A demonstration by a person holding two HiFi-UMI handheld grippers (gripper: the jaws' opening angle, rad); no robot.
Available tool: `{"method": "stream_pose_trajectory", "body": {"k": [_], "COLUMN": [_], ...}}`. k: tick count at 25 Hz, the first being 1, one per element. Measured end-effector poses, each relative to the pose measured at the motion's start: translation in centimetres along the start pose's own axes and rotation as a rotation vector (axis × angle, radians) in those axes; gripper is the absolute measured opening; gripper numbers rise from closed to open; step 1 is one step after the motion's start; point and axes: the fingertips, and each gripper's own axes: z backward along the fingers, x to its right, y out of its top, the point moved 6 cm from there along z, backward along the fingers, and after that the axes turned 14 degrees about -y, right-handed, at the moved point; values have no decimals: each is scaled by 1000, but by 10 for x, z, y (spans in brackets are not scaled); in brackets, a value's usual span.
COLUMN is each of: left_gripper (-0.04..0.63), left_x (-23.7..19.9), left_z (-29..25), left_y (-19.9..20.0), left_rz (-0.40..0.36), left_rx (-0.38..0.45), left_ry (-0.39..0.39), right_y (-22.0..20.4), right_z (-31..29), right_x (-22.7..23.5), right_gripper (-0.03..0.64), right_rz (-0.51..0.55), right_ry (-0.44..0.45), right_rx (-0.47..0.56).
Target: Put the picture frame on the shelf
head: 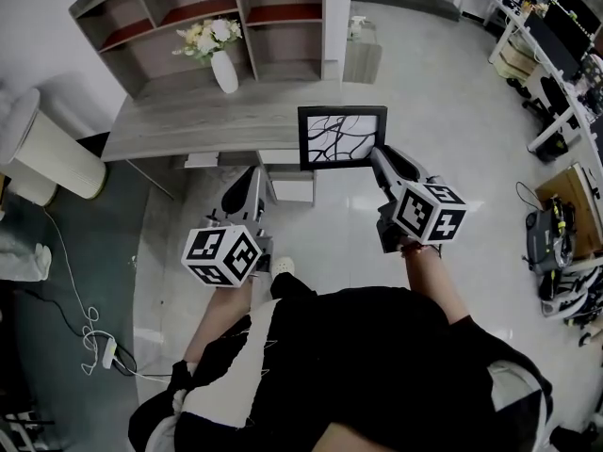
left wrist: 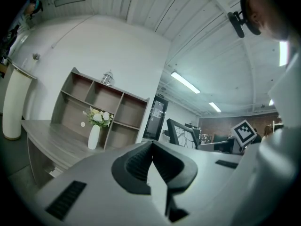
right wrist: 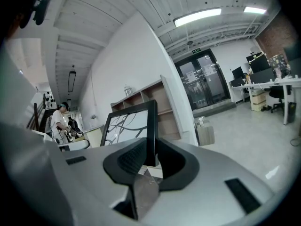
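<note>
Black picture frame (head: 341, 137) hung mid-picture by the desk (head: 179, 121), its right edge pinched in the right gripper (head: 380, 152). The left gripper (head: 252, 183) was pressed together, empty. Carrying seemed in hand; next, a reach to the shelf (head: 188, 12), upper left. The frame's back was hidden.

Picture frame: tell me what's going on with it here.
A person holds a tool in each hand. The right tool is clamped on one edge of the black picture frame, holding it upright in the air near the desk. The left tool is shut and empty. The frame is not yet on the shelf, which stands on the desk behind a vase of flowers.
</note>
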Motion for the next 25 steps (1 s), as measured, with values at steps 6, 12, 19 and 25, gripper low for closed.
{"method": "stream_pose_trajectory", "body": {"k": [6, 12, 19, 25], "left_gripper": [11, 11, 11, 11], "left_x": [-50, -95, -172, -184], "left_z": [-20, -47, -99, -102], "left_y": [13, 38, 106, 101], "left_rz": [20, 15, -9, -4], "left_rx": [-31, -41, -17, -1], "left_ry": [-13, -53, -115, -127], "right_y": [8, 26, 81, 77], "right_z": [-43, -83, -156, -159], "right_x": [-18, -37, -74, -74], "right_gripper": [80, 80, 80, 80], "right_rz": [-15, -22, -34, -28], "right_ry": [-31, -53, -94, -119], "right_rx": [-7, 16, 61, 81]}}
